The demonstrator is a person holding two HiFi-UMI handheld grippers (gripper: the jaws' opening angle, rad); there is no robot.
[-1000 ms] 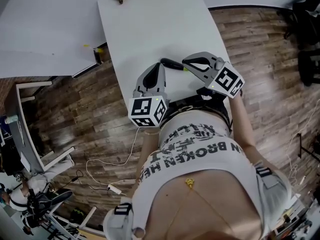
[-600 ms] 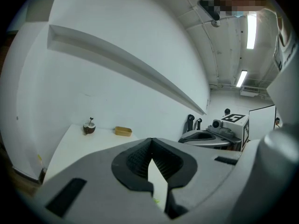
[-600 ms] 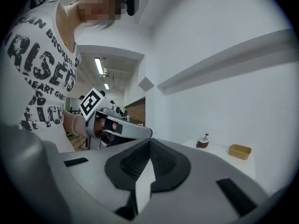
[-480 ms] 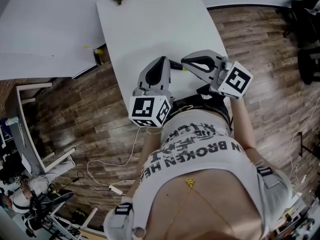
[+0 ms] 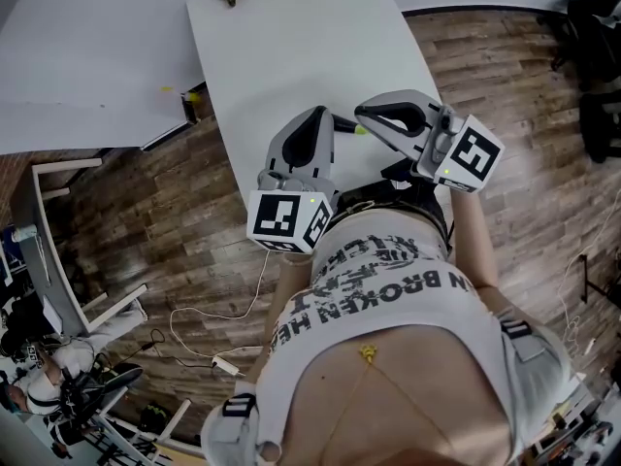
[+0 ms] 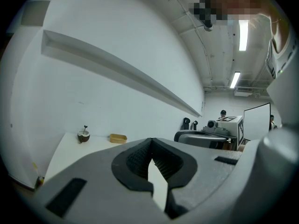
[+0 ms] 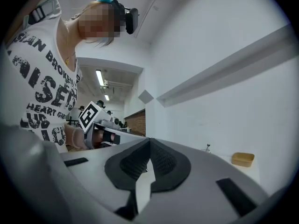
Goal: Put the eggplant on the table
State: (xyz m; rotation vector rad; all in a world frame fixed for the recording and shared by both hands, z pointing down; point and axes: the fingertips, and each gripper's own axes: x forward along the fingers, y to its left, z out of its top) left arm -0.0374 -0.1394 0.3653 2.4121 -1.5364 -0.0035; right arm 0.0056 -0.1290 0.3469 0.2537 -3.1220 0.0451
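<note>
The white table (image 5: 291, 37) takes up most of what I see, stretching ahead of both sets of fingertips to its far end. Behind the fingers, close against the near edge, is the person's printed shirt (image 5: 388, 280).

My left gripper (image 5: 318, 116) and right gripper (image 5: 363, 115) are both over the near end of the table, with their tips angled in toward each other and a narrow space between them. On the left one, the dark ribbed fingers (image 6: 135, 160) meet at the tips with nothing clamped in them, and only the pale tabletop shows through the slit lower down. On the right one, the fingers (image 7: 163, 162) are also pressed fully together and empty.

The eggplant (image 5: 342, 122) lies on the table in that space, just to the right of the left fingertips and just to the left of the right ones. Neither pair has hold of it.

Well beyond the left fingertips, at the far end of the table, are a shallow tan tray (image 6: 117, 138) and beside it a small round brown bowl (image 6: 83, 135) with a stem sticking up.
</note>
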